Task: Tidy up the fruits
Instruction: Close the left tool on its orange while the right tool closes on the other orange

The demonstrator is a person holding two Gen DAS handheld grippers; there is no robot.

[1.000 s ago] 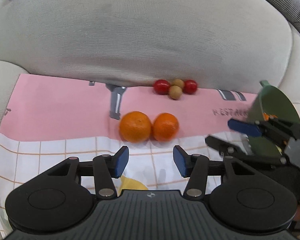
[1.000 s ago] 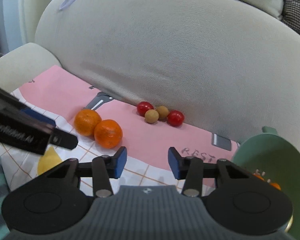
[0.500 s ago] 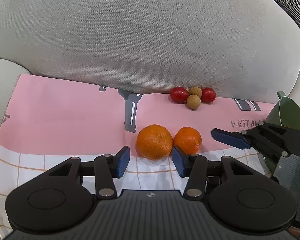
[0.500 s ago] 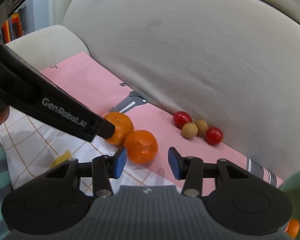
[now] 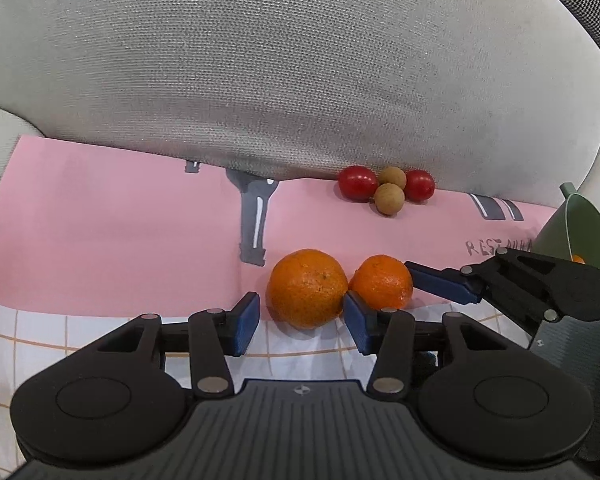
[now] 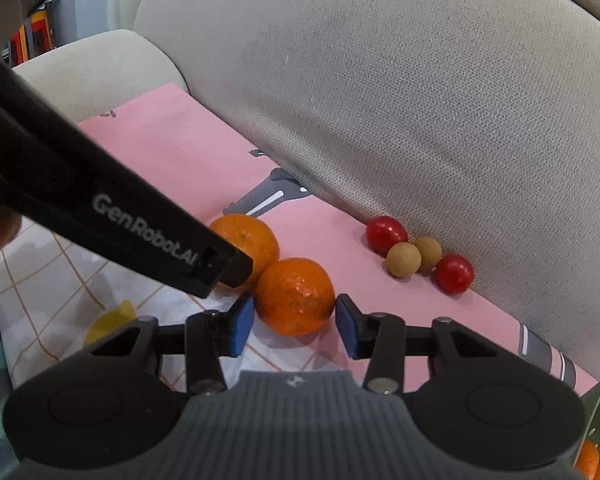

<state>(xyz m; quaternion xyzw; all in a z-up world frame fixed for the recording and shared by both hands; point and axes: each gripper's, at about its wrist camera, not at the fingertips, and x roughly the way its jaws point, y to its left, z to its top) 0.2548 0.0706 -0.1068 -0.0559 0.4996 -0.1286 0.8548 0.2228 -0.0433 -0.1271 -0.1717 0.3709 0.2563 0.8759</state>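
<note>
Sofa cushions carry a pink cloth (image 5: pixel 100 240) on which two oranges lie touching, with two red fruits and two small brown ones clustered farther back against the backrest (image 5: pixel 300 80). Each claw is lined up on its own orange. The left claw (image 5: pixel 302 322) stands spread around the left orange (image 5: pixel 307 288), the left pad apart from the peel, the right pad squeezed into the narrow gap between the two fruits. The right claw (image 6: pixel 295 324) is closing around the right orange (image 6: pixel 295 295), pads just at its sides but seemingly not yet pressing. The step in hand looks like a double pick, with the green bowl (image 5: pixel 572 232) at the far right, already holding some orange fruit, the likely goal. Next each claw needs to close firmly and lift straight up. Room is tight: the inner fingers crowd each other between the oranges, and a nudge could roll one away; the backrest blocks the far side, while the near cloth lies open.
</note>
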